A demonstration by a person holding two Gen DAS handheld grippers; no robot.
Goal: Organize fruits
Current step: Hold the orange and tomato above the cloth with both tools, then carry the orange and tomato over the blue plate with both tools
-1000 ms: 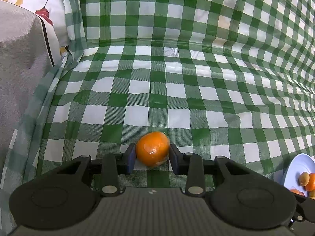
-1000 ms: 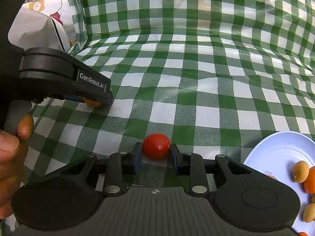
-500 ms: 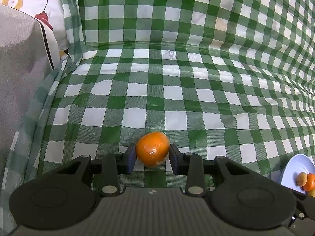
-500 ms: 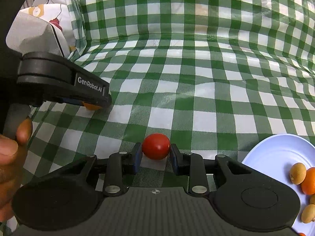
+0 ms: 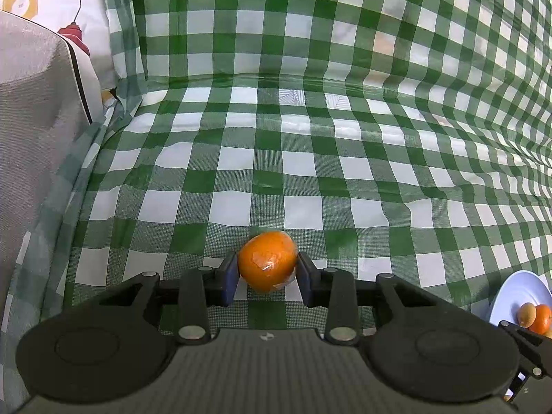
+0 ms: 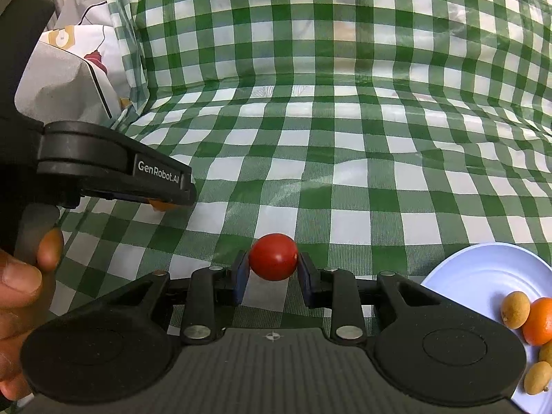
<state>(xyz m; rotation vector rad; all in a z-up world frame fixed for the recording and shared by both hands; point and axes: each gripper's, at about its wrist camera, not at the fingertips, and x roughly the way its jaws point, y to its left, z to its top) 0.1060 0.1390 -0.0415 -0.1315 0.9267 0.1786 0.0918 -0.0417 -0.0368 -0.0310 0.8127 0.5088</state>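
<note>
My left gripper (image 5: 267, 272) is shut on an orange (image 5: 267, 261) wrapped in clear film, held just above the green checked cloth. My right gripper (image 6: 273, 269) is shut on a red cherry tomato (image 6: 273, 257). A white plate (image 6: 483, 276) lies at the lower right of the right wrist view, with an orange (image 6: 541, 321) and small yellow-brown fruits (image 6: 514, 309) on it. The plate (image 5: 517, 289) also shows at the right edge of the left wrist view. The left gripper (image 6: 114, 167) appears at the left of the right wrist view, a sliver of orange under it.
The green checked cloth (image 5: 310, 158) covers the table and rises as a backdrop behind. A grey fabric-covered object (image 5: 38, 131) and a white patterned cloth (image 5: 69, 17) stand at the left. The person's hand (image 6: 20, 289) holds the left gripper's handle.
Both grippers keep their fruits and have drawn back slightly; the plate sits lower and further right in both views.
</note>
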